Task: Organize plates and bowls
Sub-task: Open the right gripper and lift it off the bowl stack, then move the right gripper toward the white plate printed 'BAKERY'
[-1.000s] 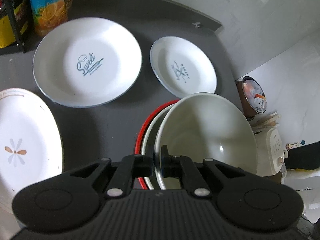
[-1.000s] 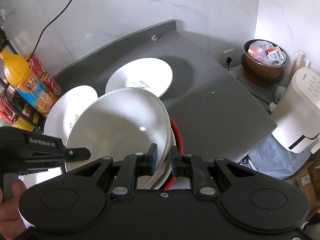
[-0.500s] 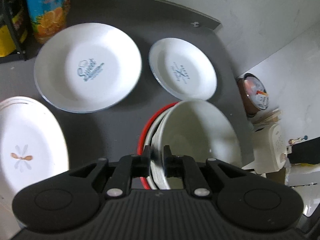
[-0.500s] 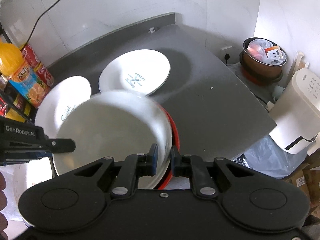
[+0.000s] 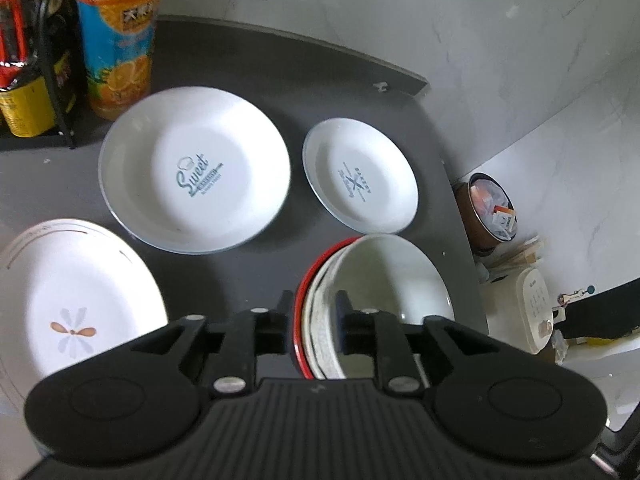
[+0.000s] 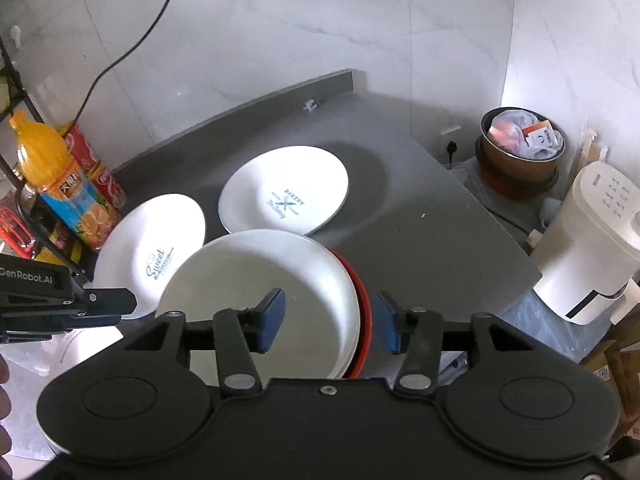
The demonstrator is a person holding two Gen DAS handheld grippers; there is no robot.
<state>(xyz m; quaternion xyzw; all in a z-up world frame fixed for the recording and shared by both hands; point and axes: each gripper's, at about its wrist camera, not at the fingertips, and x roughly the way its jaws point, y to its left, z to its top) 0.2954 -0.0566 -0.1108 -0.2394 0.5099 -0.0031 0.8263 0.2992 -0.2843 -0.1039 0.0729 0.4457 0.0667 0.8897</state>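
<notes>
Left gripper (image 5: 312, 314) and right gripper (image 6: 326, 326), jaws apart, straddle opposite rims of the bowl stack (image 6: 264, 292).

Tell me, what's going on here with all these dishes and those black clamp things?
A person holds a gripper in each hand and is sorting dishes on a dark counter. Both grippers sit at the nested bowl stack, white bowls inside a red one: the left gripper on its near rim, the right gripper open around the opposite rim. Three plates lie apart on the counter: a "Sweet" plate, a smaller "Bakery" plate and a flower plate.
</notes>
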